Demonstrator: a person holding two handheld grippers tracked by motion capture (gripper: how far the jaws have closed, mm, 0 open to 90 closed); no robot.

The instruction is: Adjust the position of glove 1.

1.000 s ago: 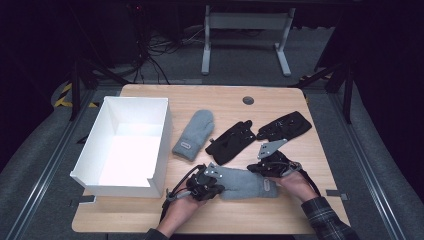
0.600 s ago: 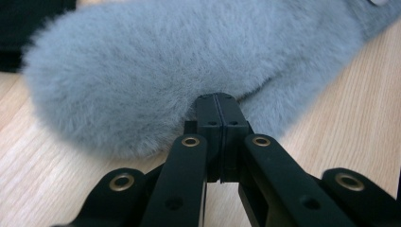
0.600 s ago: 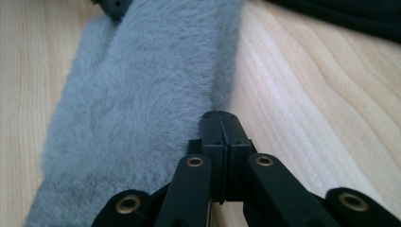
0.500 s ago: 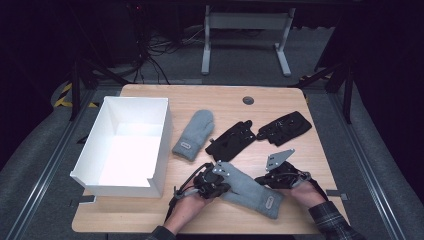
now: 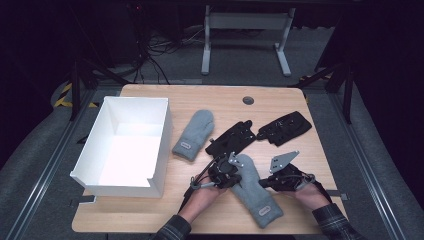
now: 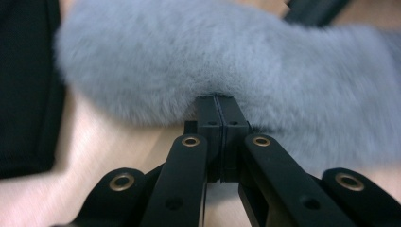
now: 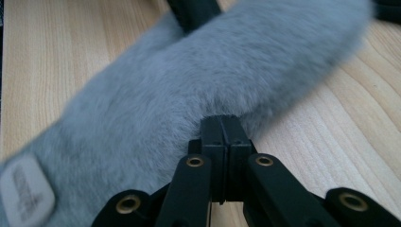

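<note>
mitten in hand: grey fleece mitten [image 5: 252,185], fuzzy nap, lies flat on the table [image 5: 150,220], front centre, slanted; rounded tip toward the black gloves, cuff toward the person's edge
label: small pale tag near the cuff [image 7: 23,194], print on it too blurred to read
left gripper: left gripper [image 6: 220,101] at the mitten's left edge, near the tip; jaws pressed flat together, their tips sunk in the fleece edge
right gripper: right gripper [image 7: 221,120] at the mitten's right edge, about mid-length; jaws likewise together, tips in the pile
grip: both pinch the fleece at its edge; how much cloth sits between the pads I cannot tell
hands: left hand [image 5: 202,197] and right hand [image 5: 310,192] come in from the near edge, one each side of the mitten
second mitten: matching grey mitten [image 5: 194,134] farther back, just right of the box, cuff with tag toward the person, well apart from the held one
black gloves: two black gloves behind the held mitten; nearer one [image 5: 231,139] almost touches its tip, other one [image 5: 284,127] off to the right
box: white open-top box [image 5: 165,135] on the table's left side, upright, near wall cut lower
box contents: bare white floor, nothing in it
table hole: dark round grommet [image 5: 248,100] near the far edge
</note>
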